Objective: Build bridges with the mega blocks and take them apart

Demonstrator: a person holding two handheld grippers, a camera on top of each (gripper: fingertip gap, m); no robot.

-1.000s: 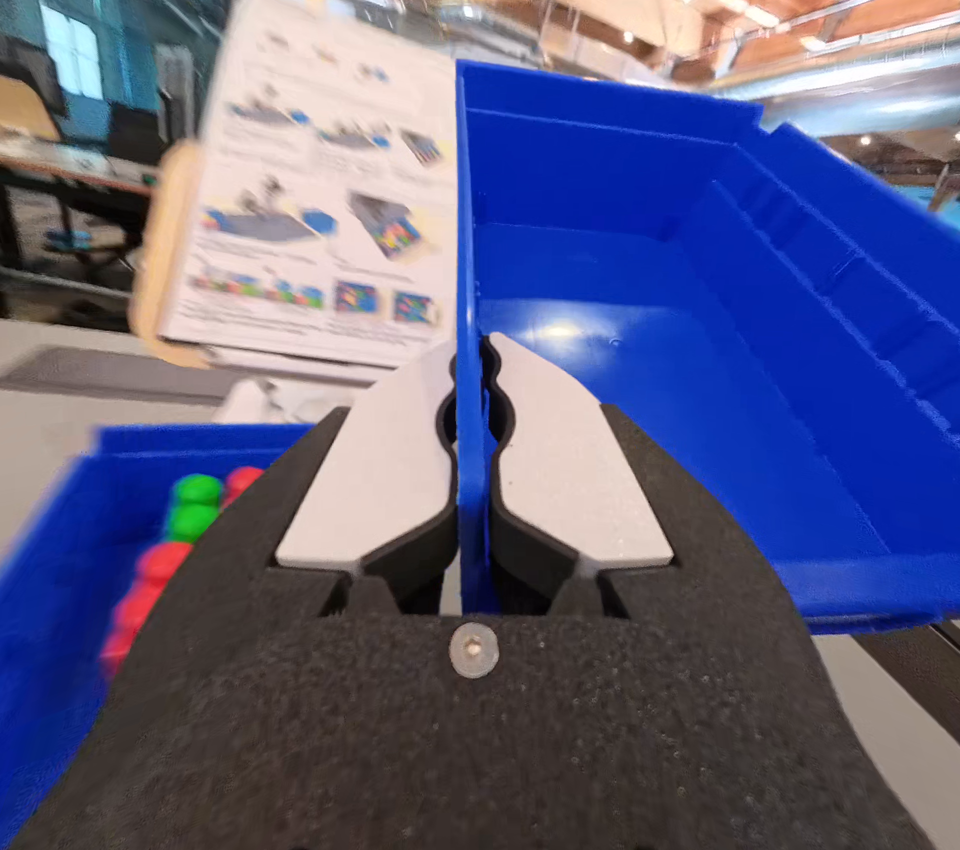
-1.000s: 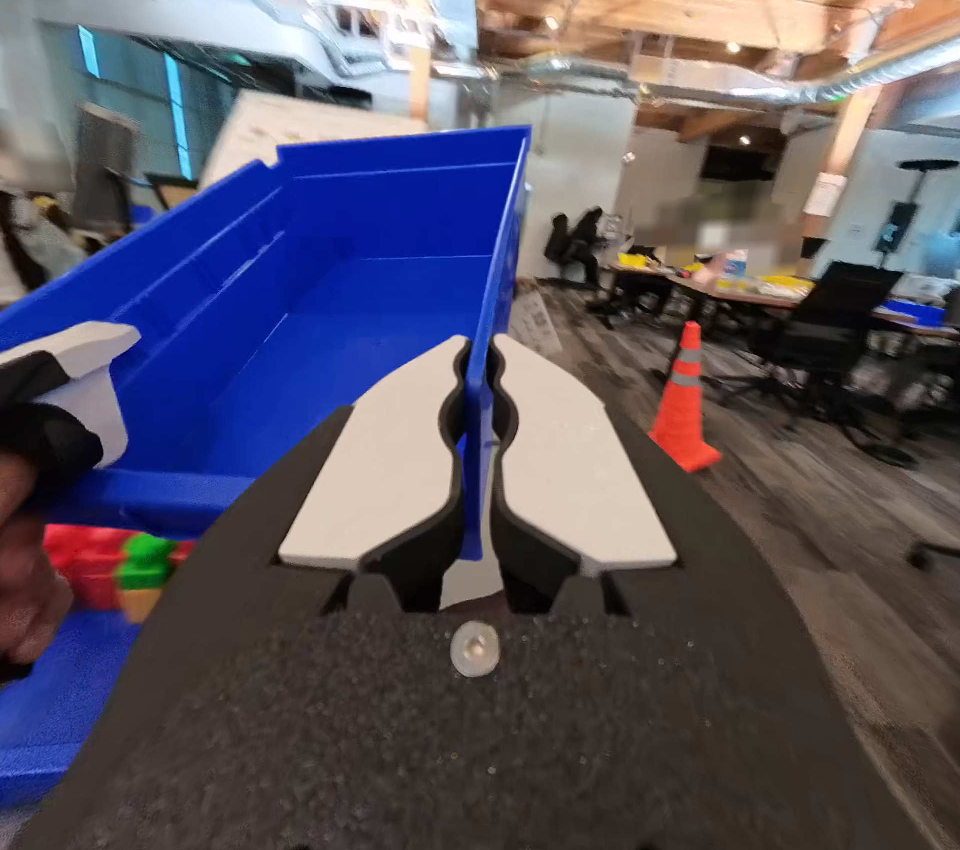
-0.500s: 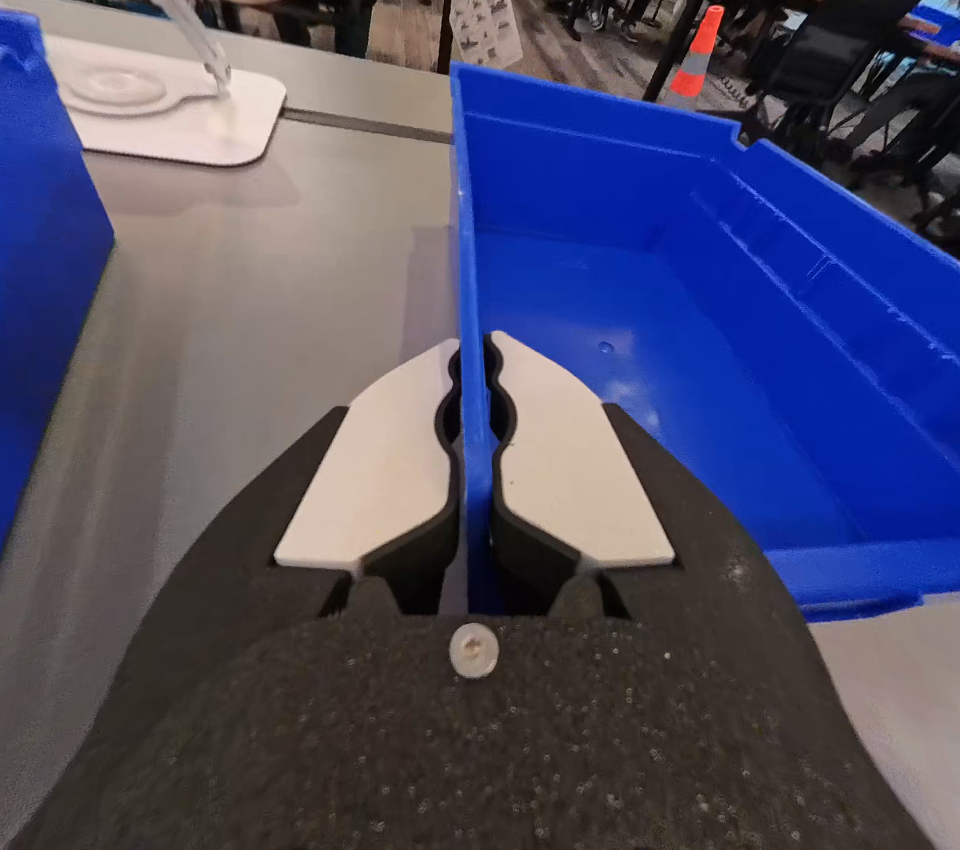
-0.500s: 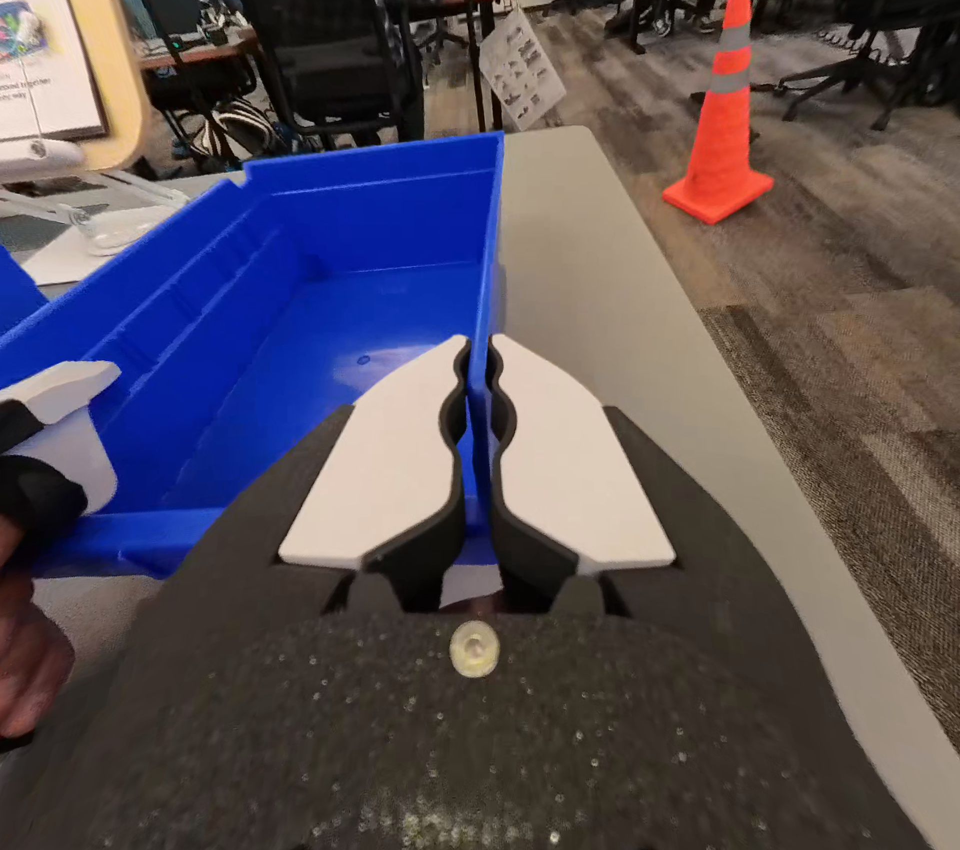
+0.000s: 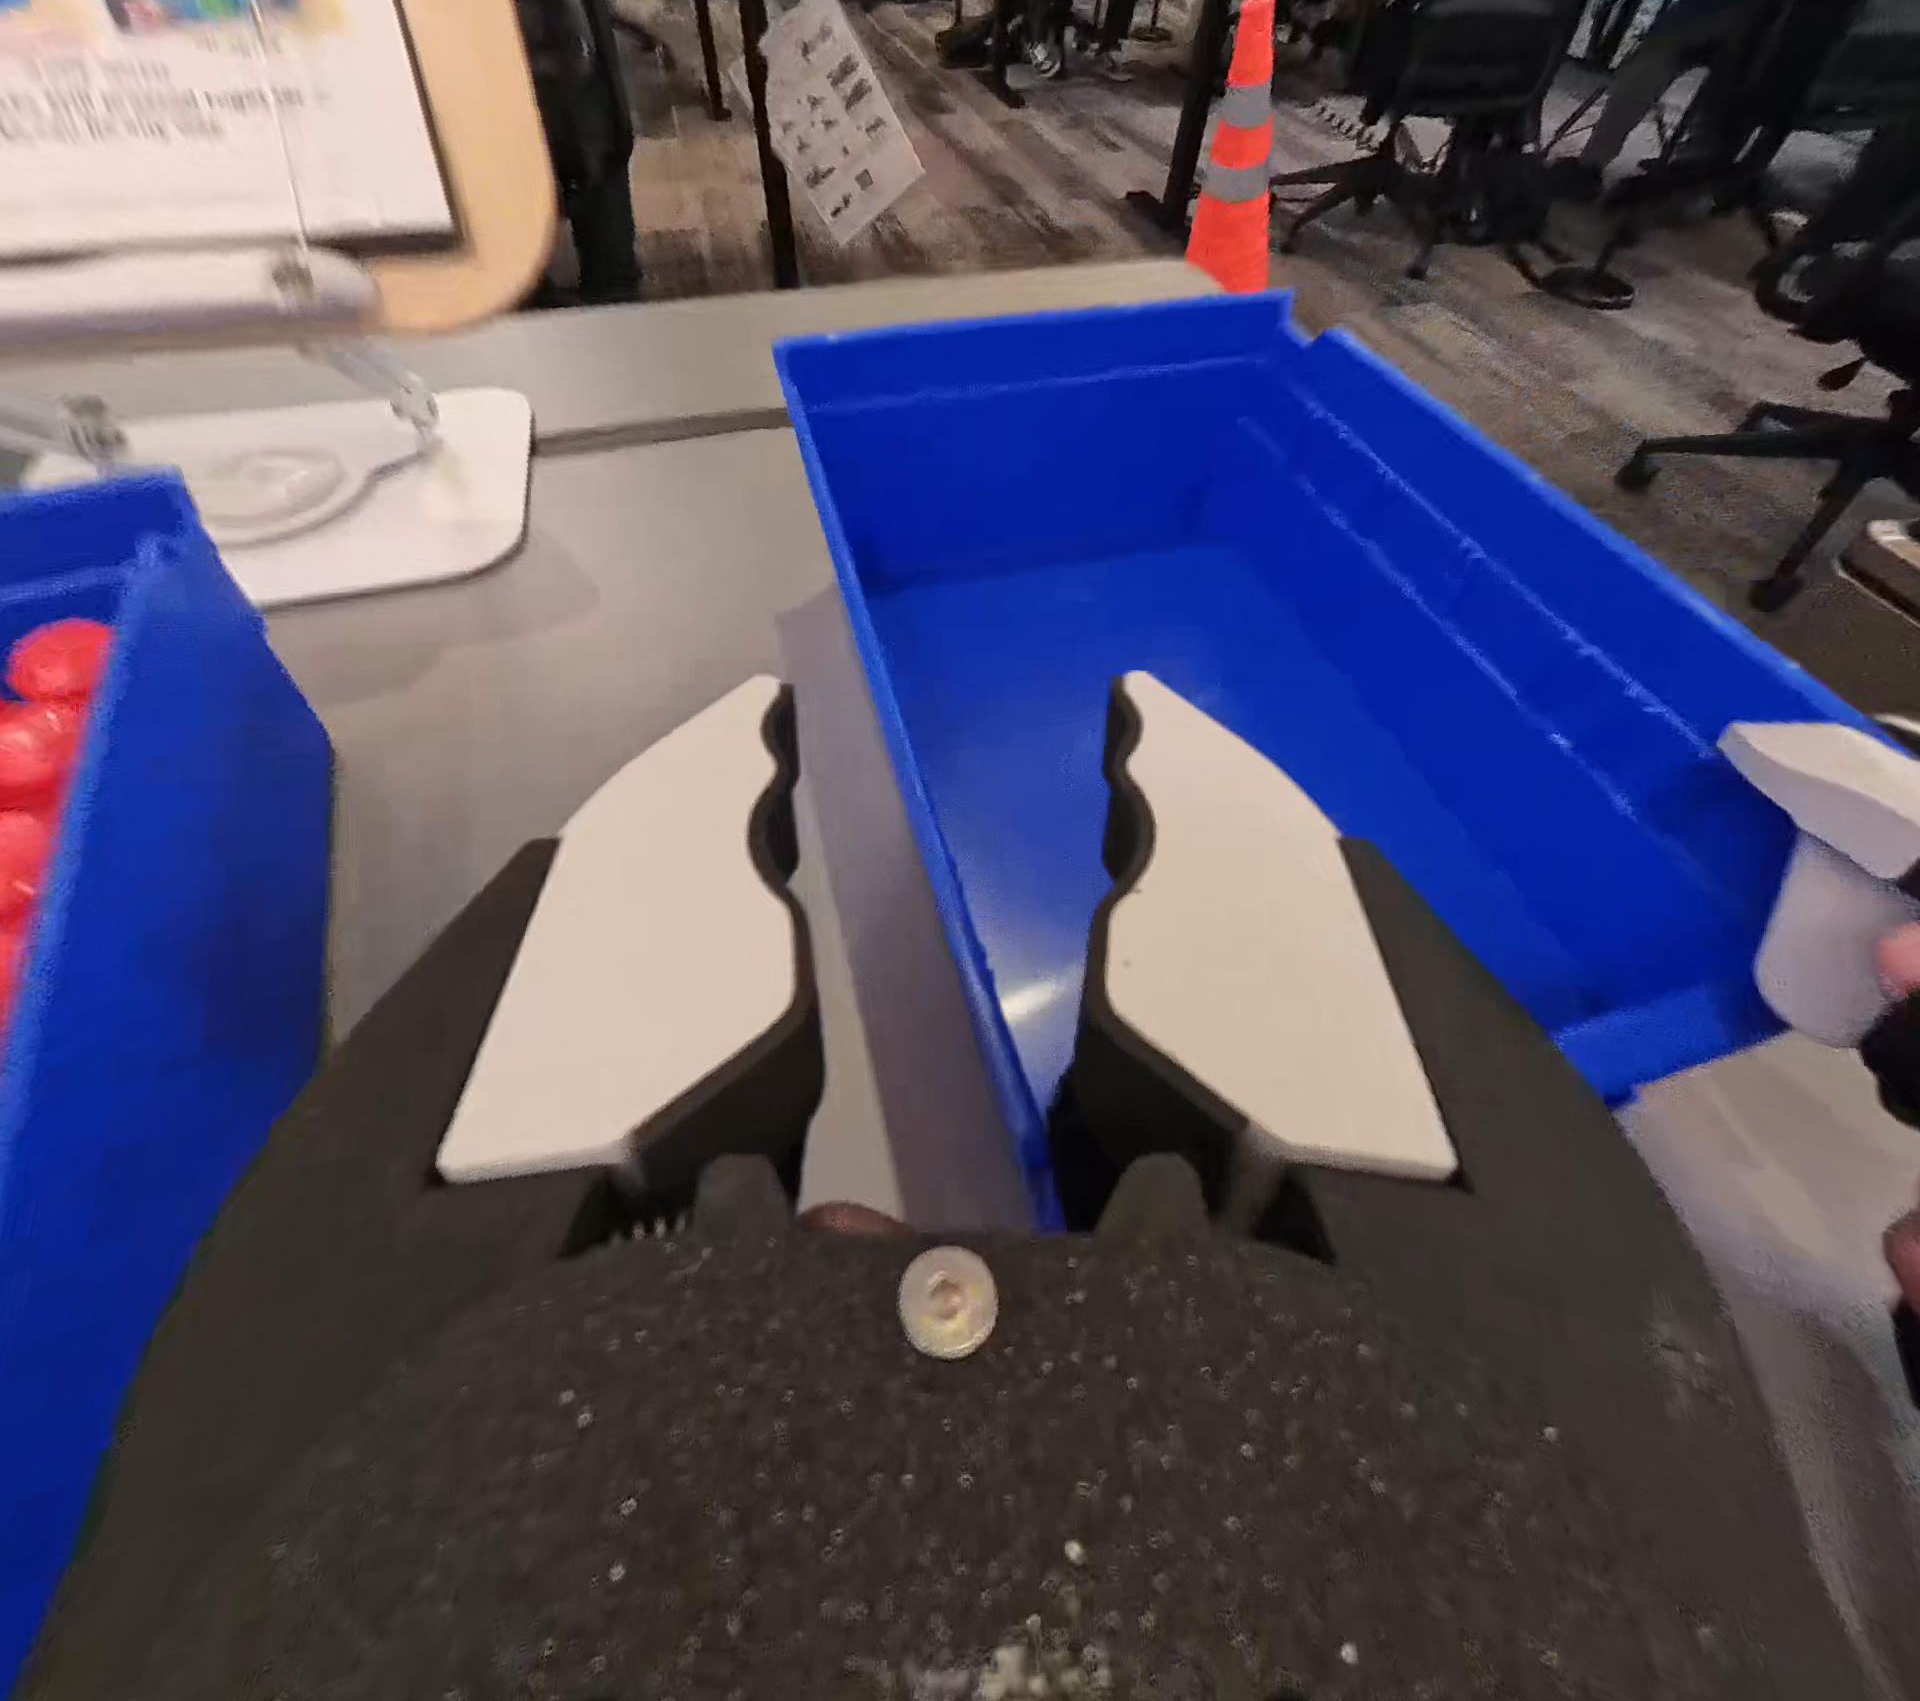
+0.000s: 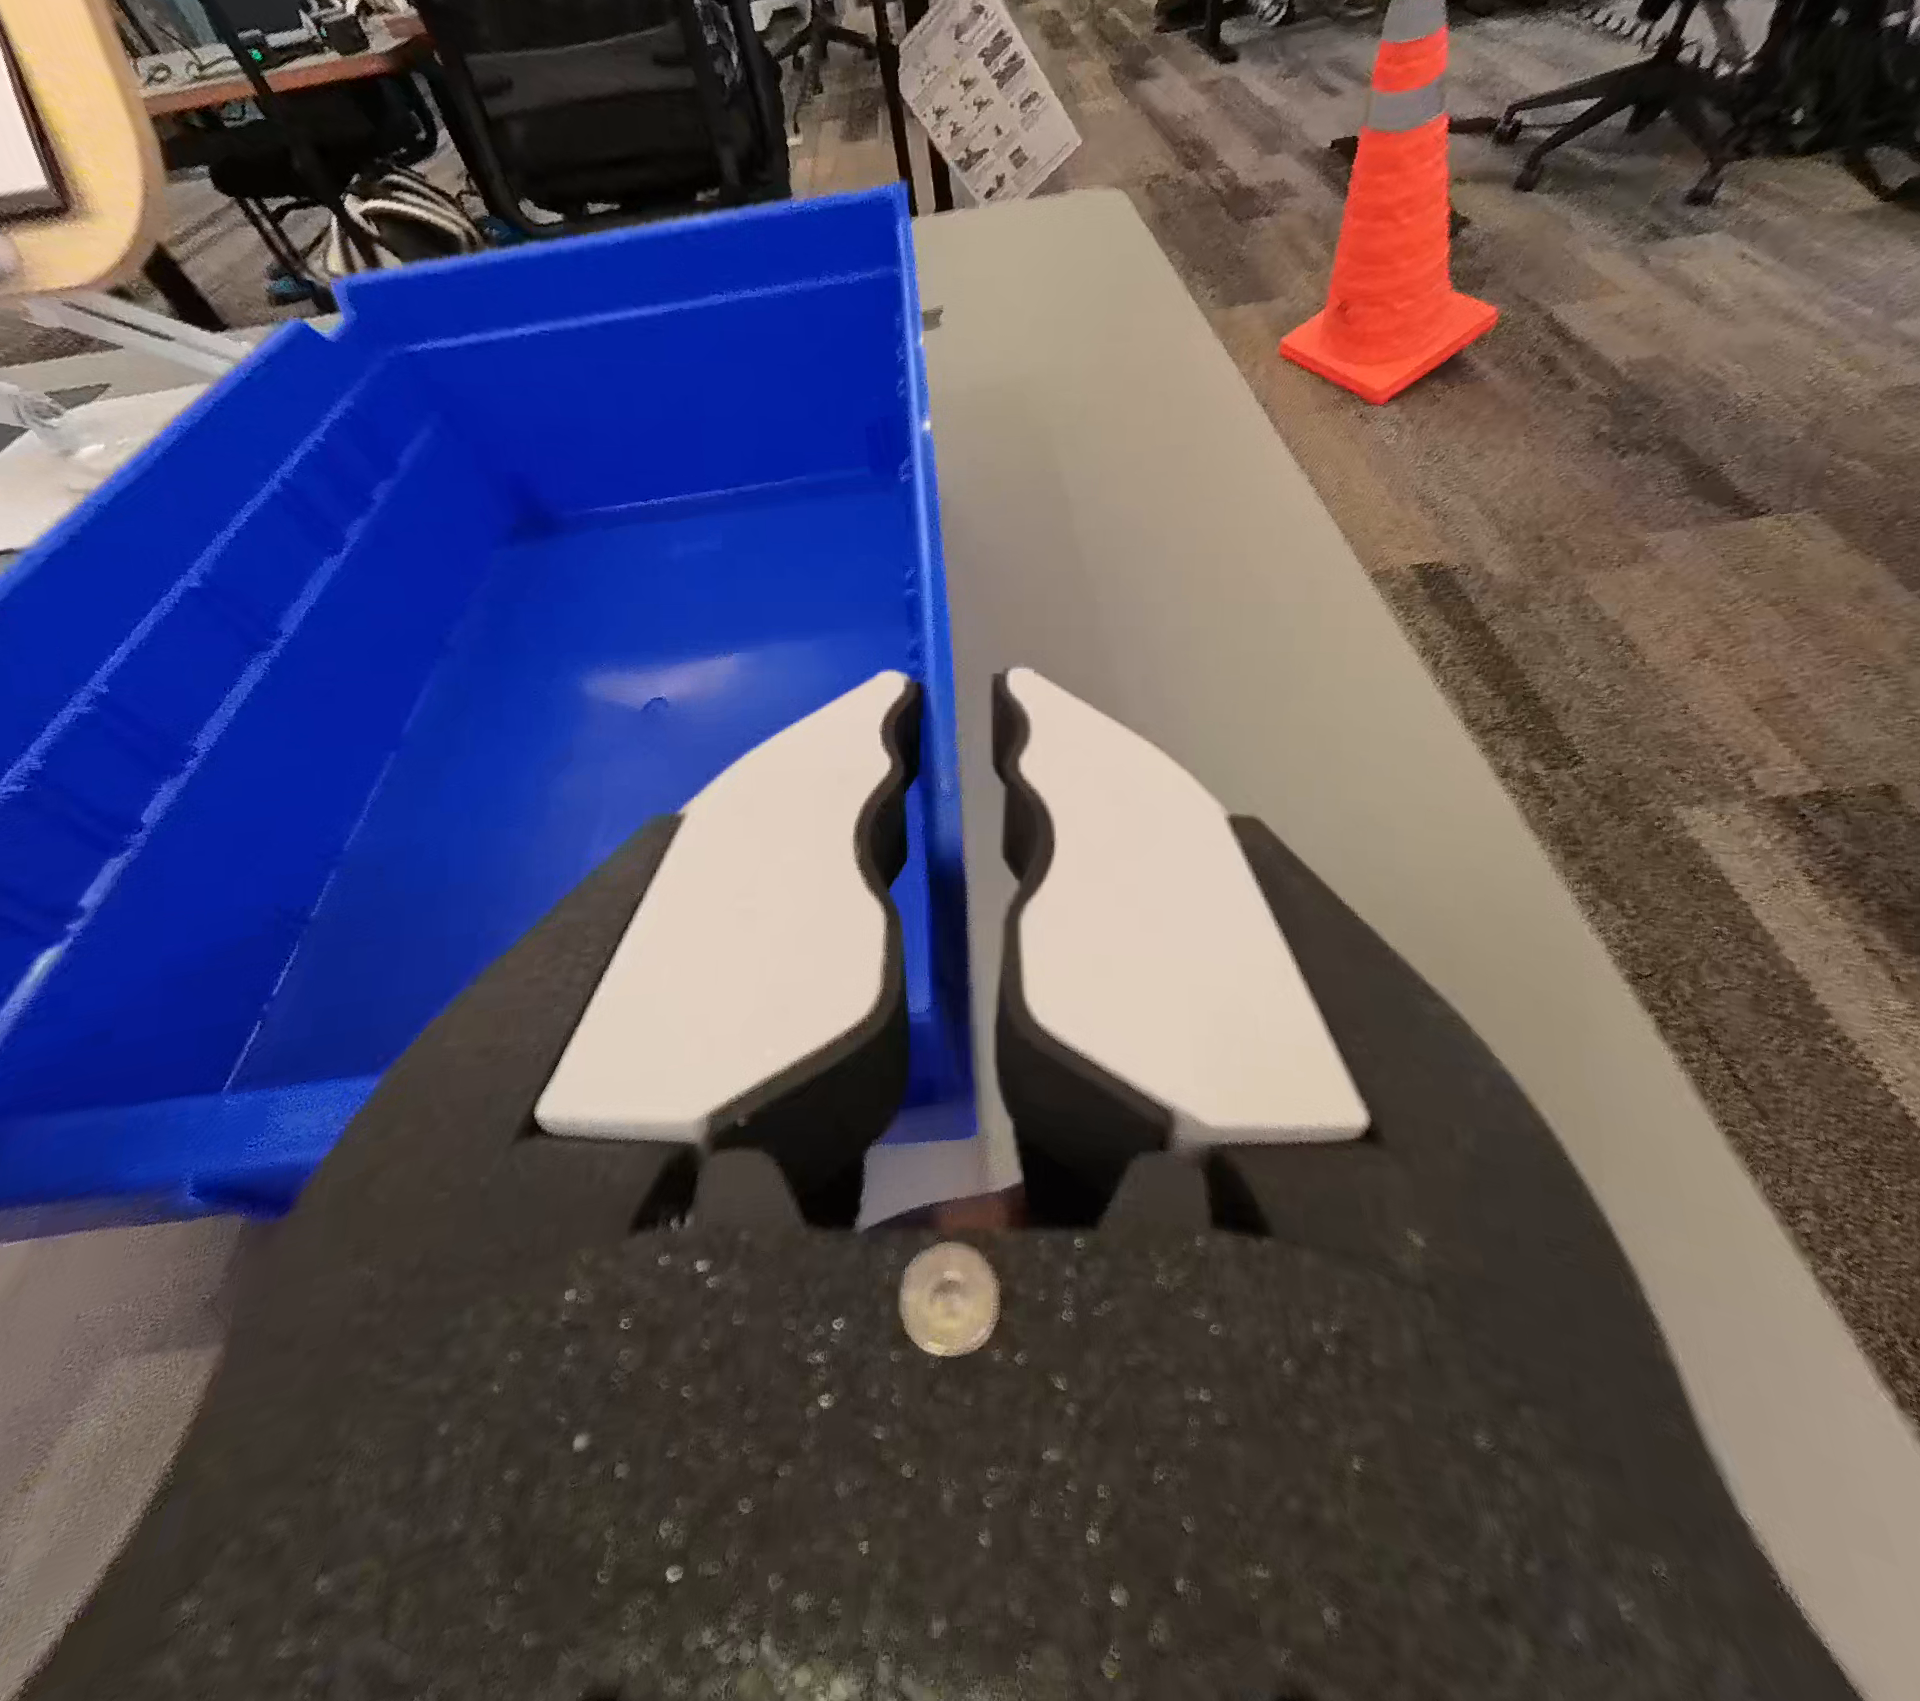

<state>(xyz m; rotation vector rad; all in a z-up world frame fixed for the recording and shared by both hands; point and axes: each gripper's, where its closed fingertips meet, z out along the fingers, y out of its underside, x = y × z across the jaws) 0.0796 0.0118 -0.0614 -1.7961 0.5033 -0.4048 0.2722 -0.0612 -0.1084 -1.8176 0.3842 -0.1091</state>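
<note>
Both grippers have let go of the empty blue bin (image 5: 1299, 612), which half a second ago they pinched by its side walls; it now sits flat on the grey bench (image 5: 623, 612). A second blue bin (image 5: 156, 872) at nine o'clock in the left wrist view holds the red blocks (image 5: 42, 716), the task's pieces; other colours are not visible now. A stand with a picture sheet (image 5: 208, 41) rises at eleven o'clock, an orange cone (image 6: 1397, 145) on the floor at one o'clock.

The left gripper (image 5: 945, 695) has its jaws spread wide astride the bin's left wall. The right gripper (image 6: 956, 685) has its jaws parted only slightly, the right wall between them.

To finish well, I would lift each gripper straight up clear of its wall before swinging toward the blocks, so the bin is not dragged.
</note>
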